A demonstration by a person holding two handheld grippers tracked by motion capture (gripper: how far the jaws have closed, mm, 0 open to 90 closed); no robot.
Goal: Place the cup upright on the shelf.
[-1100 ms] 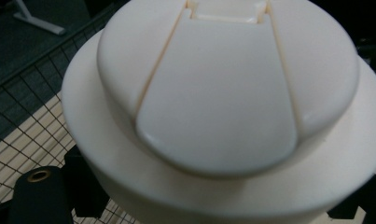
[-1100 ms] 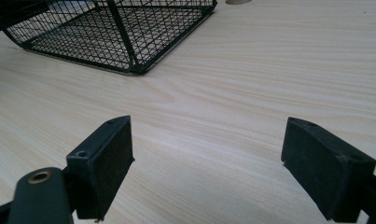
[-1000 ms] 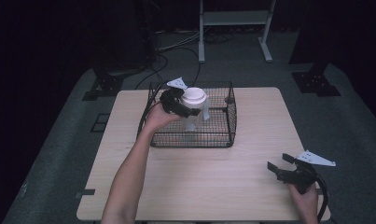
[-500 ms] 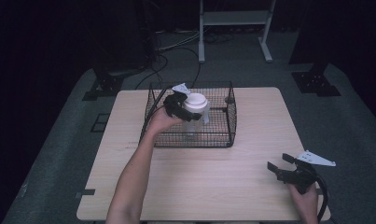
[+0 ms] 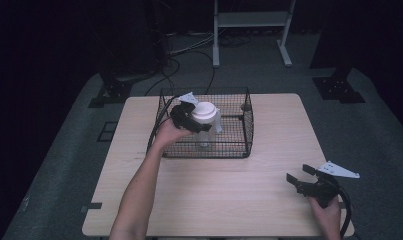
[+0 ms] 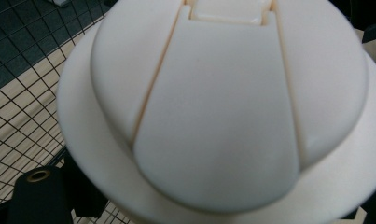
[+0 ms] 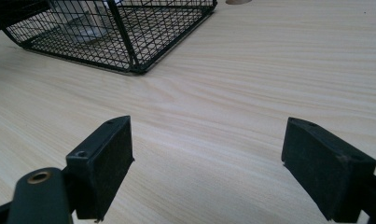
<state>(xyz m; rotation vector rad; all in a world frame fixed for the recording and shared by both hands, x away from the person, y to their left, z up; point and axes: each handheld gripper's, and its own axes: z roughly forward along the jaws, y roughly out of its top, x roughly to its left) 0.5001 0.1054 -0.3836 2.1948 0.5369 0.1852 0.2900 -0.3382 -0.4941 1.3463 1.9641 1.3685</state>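
A clear bottle with a wide white flip lid [image 5: 205,111] stands upright inside the black wire basket [image 5: 249,127] at the table's far middle. My left gripper [image 5: 190,119] reaches in over the basket's left side and is shut on the bottle just below the lid. In the left gripper view the lid [image 6: 223,107] sits very close, with one black finger [image 6: 36,198] at the lower left. My right gripper [image 5: 299,174] rests low at the table's near right, open, with bare wood between its fingers [image 7: 106,154]. The basket's corner [image 7: 129,60] lies ahead to its left.
The wooden table [image 5: 214,200] has bare surface between the basket and the right gripper. Beyond the far edge, a white metal stand [image 5: 249,20] and cables [image 5: 189,50] lie on the dark floor. Black stand feet [image 5: 339,85] sit at the far right.
The left gripper and the bottle have sunk a little lower into the basket and drifted slightly left. The right gripper has stayed still.
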